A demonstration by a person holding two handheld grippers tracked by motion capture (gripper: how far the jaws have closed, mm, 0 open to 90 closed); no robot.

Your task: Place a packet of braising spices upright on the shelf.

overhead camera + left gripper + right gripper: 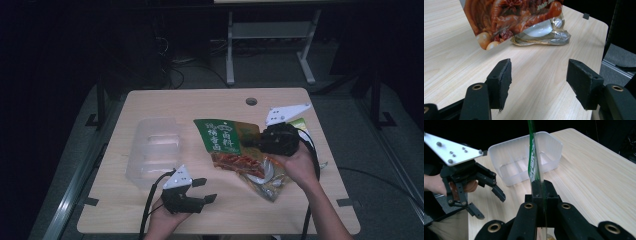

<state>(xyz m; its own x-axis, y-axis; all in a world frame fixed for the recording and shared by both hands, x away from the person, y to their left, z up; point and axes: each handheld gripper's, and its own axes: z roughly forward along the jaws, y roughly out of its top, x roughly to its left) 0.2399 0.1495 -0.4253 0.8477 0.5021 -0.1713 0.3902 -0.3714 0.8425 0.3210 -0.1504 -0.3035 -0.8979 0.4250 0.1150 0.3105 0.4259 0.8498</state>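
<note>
Light wood-grain table point(300, 200) with rounded corners and a round cable hole point(251, 101) near its far edge, standing in a dark room; beyond it, the white legs of another table frame point(230, 50) and loose cables on a grey floor point(200, 75). The right gripper point(250, 142), jaws clamped on the edge of a green-and-orange snack packet point(235, 150), holds the packet raised at mid-table (its lower end near the tabletop, contact unclear). The left gripper point(205, 190), at the near left edge, has its jaws parted with nothing between them. A clear plastic divided container point(152, 150) sits on the left half of the table, just beside the packet.
</note>
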